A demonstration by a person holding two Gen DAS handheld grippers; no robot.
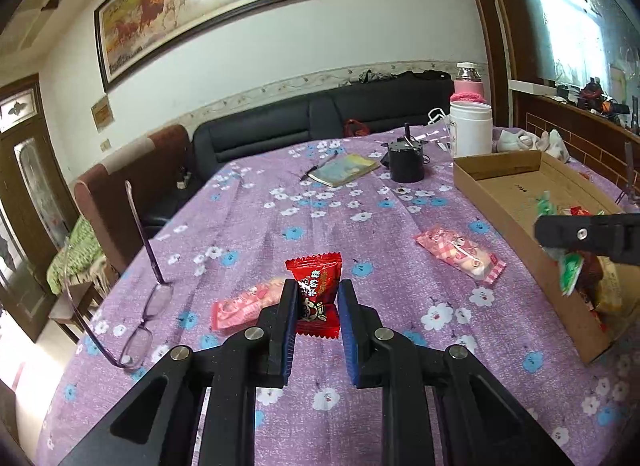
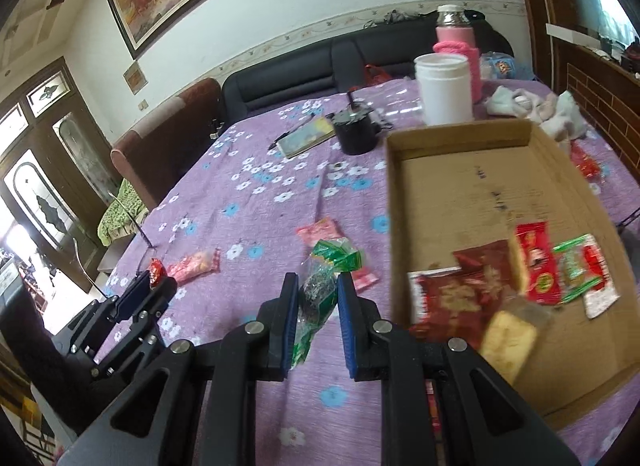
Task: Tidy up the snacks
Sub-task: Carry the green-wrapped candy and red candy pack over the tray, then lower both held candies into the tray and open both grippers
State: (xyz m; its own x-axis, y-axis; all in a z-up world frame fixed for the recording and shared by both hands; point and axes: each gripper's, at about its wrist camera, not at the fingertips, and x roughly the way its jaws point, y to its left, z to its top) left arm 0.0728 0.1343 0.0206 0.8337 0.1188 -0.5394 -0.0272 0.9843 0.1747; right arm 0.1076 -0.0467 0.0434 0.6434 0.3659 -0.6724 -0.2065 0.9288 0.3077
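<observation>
My left gripper [image 1: 318,302] is shut on a red candy packet [image 1: 318,296] and holds it above the purple floral tablecloth. It also shows in the right wrist view [image 2: 154,280]. My right gripper [image 2: 318,290] is shut on a green snack packet [image 2: 320,294] just left of the cardboard box [image 2: 472,177]. In the left wrist view the right gripper [image 1: 576,244] holds the green packet [image 1: 570,272] over the box edge [image 1: 516,234]. Two pink packets [image 1: 460,256] [image 1: 248,304] lie on the cloth. Several snacks [image 2: 536,262] lie in the box.
Purple glasses [image 1: 144,306] lie at the table's left. A notebook with a pen [image 1: 344,169], a black pot [image 1: 406,163], a white jar [image 1: 470,127] and a pink bottle [image 1: 468,83] stand at the far side. A black sofa [image 1: 280,129] runs behind.
</observation>
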